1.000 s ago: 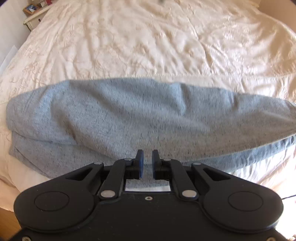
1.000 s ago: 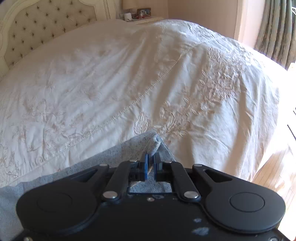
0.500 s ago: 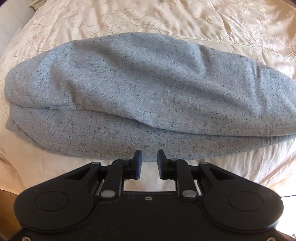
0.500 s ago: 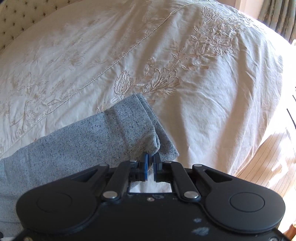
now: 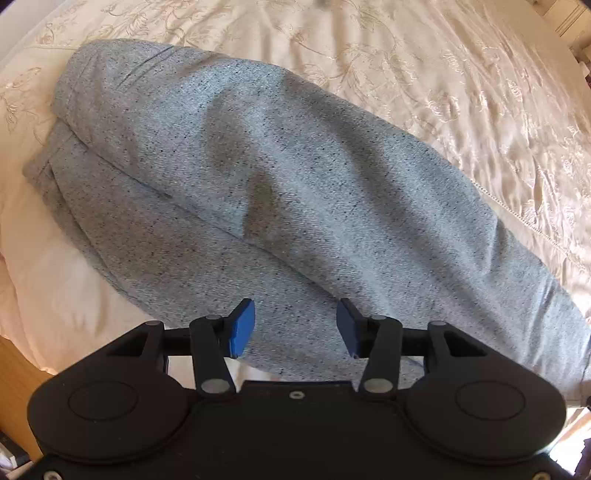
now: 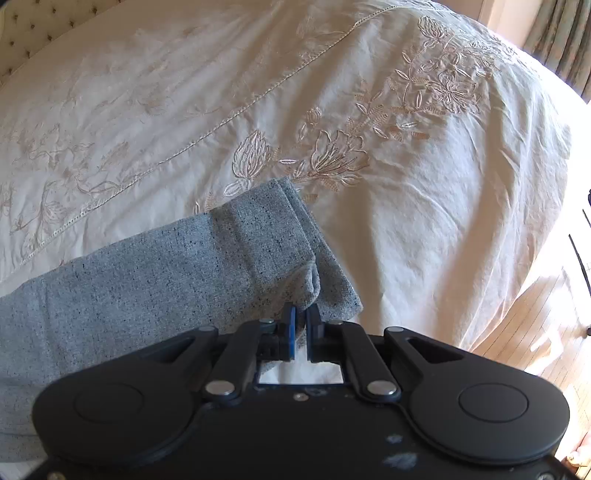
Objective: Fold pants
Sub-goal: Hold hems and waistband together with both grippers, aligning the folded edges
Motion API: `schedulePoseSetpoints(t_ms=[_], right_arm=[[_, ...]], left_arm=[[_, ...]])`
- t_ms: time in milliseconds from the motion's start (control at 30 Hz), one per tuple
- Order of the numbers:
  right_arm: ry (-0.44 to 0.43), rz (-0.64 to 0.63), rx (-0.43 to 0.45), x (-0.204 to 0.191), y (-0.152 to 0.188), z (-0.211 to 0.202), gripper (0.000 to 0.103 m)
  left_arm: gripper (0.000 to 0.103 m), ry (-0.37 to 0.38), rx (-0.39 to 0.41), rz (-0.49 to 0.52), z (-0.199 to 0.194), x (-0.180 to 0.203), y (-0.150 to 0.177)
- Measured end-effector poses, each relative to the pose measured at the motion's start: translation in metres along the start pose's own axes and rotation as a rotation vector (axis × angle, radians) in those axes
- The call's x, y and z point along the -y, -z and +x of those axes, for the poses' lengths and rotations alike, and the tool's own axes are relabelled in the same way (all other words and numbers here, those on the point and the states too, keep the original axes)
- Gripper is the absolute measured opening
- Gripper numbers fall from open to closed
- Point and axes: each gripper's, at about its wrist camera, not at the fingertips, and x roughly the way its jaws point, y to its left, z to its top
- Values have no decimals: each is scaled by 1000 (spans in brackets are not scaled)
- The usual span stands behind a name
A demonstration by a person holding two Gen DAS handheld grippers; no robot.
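Across the whole of both views, cream embroidered bedspread [image 5: 461,74], with tufted headboard [image 6: 33,33] at 10 o'clock in the right wrist view and curtain [image 6: 561,33] at 1 o'clock

On that spread, grey pants [image 5: 258,177], one leg laid over the other, running from 10 o'clock down to 4 o'clock in the left wrist view; doubled end near 10 o'clock, with what may be a waistband, though hard to tell for sure

At 12 o'clock from the right gripper [image 6: 301,328], the stacked leg cuffs [image 6: 280,240], upper one offset from the lower

Right gripper clenched on a corner of the upper cuff, fabric pinched between blue pads [image 6: 291,332]

Left gripper [image 5: 295,330] released, jaws wide apart, poised above the long near edge of the lower leg, nothing between them

Step in hand, by the look of it: lengthwise fold done, crosswise fold about to be set up

Next move likely calls for the left gripper to close on the cloth beside the right one, both layers taken together, then cuffs carried toward 10 o'clock without dragging the lower leg askew
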Motion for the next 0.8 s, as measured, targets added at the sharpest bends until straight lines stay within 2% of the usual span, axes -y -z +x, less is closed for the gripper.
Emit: schedulePoseSetpoints(t_ms=[133,233,367,400,433,467,567,700,800], right_arm=[[10,-5,-3,-3,-1,1,6],[15,-6,-5,-5,-1,1,6],[18,-10,-8,-6,-2,2,6],[18,-10,-8,-6,-2,2,6],[18,-11,-9,-6,-2,2,6],[15,-12,-11,-6,-2,3,6],[8,-14,3,-7,-5,-1,6],[-23,-31,112,-11,-19,-30,6],[-37,-23,171,-7,-25,-49,6]], left_arm=[[66,11,9,59,5,25,7],[67,11,-24,100,18,39,6],[64,-52,-39,111,34,55,2],[50,-58,-30,115,36,57,0],[3,-55,-42,124,38,60,-1],[7,-48,-57,128,40,62,-3],[5,-62,24,170,14,74,-1],[5,-70,126,271,-39,90,15],[5,-99,107,327,-45,93,33]])
